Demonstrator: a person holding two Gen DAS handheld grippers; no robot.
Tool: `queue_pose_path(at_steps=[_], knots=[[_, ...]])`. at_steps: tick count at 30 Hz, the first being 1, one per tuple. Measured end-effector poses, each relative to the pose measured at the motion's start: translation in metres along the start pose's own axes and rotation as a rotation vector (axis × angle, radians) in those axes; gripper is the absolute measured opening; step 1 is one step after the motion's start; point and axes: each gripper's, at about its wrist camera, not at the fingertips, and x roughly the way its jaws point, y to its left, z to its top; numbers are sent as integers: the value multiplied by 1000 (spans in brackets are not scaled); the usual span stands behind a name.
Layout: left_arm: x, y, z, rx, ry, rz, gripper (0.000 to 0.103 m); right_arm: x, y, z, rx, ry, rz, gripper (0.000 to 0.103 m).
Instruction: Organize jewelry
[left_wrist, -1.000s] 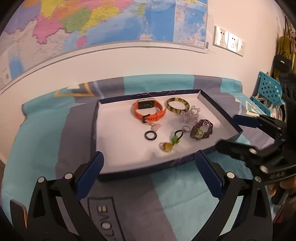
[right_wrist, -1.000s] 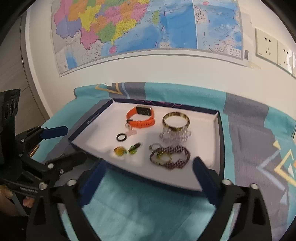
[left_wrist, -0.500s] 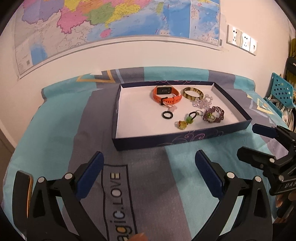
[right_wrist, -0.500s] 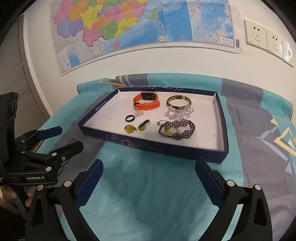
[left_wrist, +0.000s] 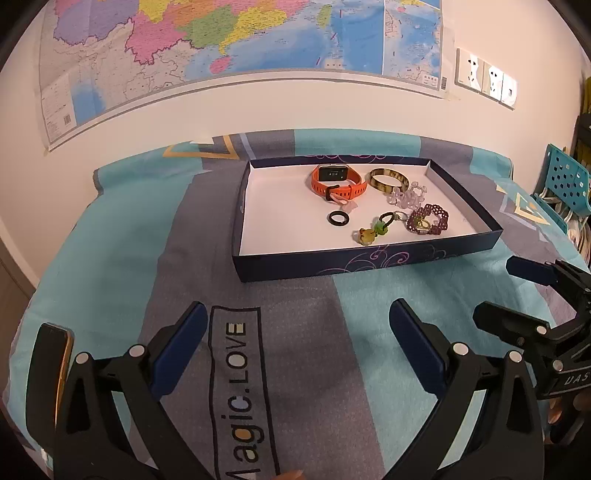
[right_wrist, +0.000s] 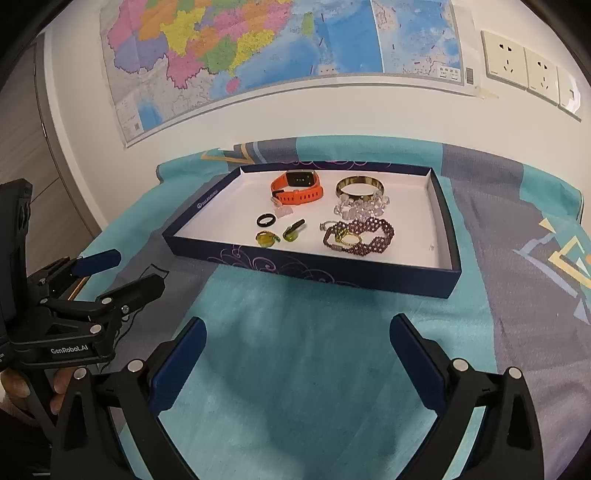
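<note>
Both grippers held low over the near part of the table, well short of the tray. Left gripper (left_wrist: 295, 332) released, jaws spread wide, nothing between them, over the grey cloth strip with "Magic.LOVE" print (left_wrist: 240, 387). Right gripper (right_wrist: 295, 343) also released and empty, over the teal part of the tablecloth (right_wrist: 295, 369). Each shows in the other's view: left gripper at the left edge of the right wrist view, a person's fingers (right_wrist: 61, 384) wrapped on its handle.

Dark blue shallow tray (right_wrist: 314, 267) with white inside sits toward the far edge of the table, near the wall. All jewelry lies inside it:
- orange smartwatch (left_wrist: 338, 180), far middle of tray
- tortoiseshell/gold bangle (left_wrist: 388, 180) just right of the watch
- clear bead bracelet (left_wrist: 406, 197) touching the bangle's near side
- purple beaded bracelet (left_wrist: 428, 219) near-right, with a small gold ring or charm lying on it, detail unclear
- black ring (left_wrist: 338, 218) mid-tray, just near of the watch
- yellow-stone ring (left_wrist: 365, 236) and green charm on black loop (left_wrist: 382, 225), side by side near the tray's front wall

Dark phone-like object (left_wrist: 51, 369) at the near-left edge of the table. Wall map (left_wrist: 221, 48) and sockets (left_wrist: 484, 79) behind.
</note>
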Motion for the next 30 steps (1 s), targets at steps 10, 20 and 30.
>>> queue_pose_path(at_steps=[10, 20, 30], knots=[[1, 3, -2, -5, 6, 7, 97, 2, 3, -3, -1, 12, 4, 96], [0, 3, -3, -6, 10, 7, 97, 3, 4, -3, 5, 19, 0, 96], [1, 2, -3, -7, 15, 3, 97, 5, 1, -3, 17, 23, -3, 96]])
